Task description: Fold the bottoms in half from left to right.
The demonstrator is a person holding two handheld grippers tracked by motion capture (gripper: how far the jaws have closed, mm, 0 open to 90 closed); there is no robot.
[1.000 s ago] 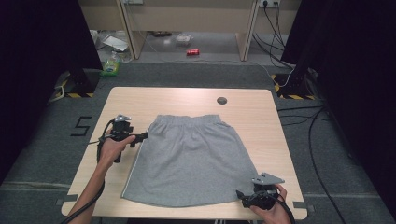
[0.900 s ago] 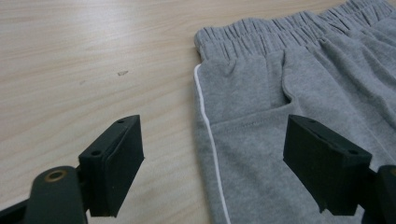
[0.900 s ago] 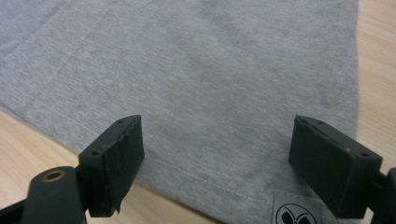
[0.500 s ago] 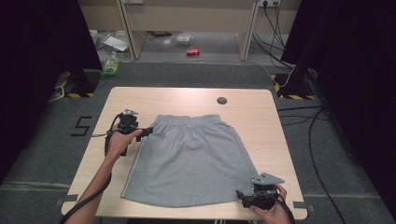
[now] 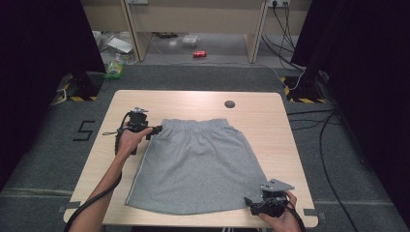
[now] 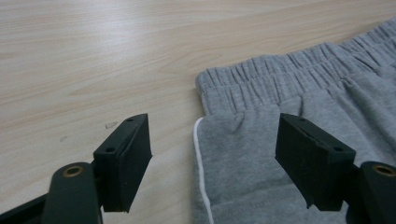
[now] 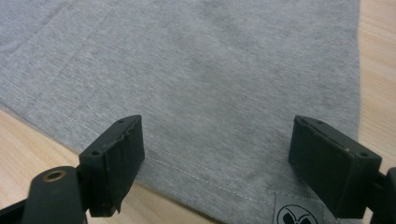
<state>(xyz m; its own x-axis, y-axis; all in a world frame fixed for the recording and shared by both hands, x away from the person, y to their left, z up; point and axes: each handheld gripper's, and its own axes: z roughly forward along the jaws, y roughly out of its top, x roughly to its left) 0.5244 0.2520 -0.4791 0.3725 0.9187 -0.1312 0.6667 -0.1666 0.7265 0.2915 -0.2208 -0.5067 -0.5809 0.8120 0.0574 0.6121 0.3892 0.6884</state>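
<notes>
A grey skirt (image 5: 198,164) lies flat on the wooden table (image 5: 193,104), its gathered waistband (image 6: 289,74) at the far side. My left gripper (image 5: 157,130) sits at the waistband's left corner. Its jaws have just been closing a little and still stand open (image 6: 215,158), with the skirt's white-piped side edge (image 6: 198,158) between them, not pinched. My right gripper (image 5: 249,202) rests at the skirt's near right hem corner. It is open (image 7: 217,163), and the hem with a small grey label (image 7: 294,212) lies between its pads.
A dark round disc (image 5: 230,104) sits on the table beyond the waistband. On the floor behind are a red can (image 5: 199,53), a green item (image 5: 115,70) and cables (image 5: 329,145) at the right. Bare wood flanks the skirt on both sides.
My left gripper has slid right and a little farther away, from beside the skirt's left edge up to the waistband corner. The right gripper and the skirt have stayed put.
</notes>
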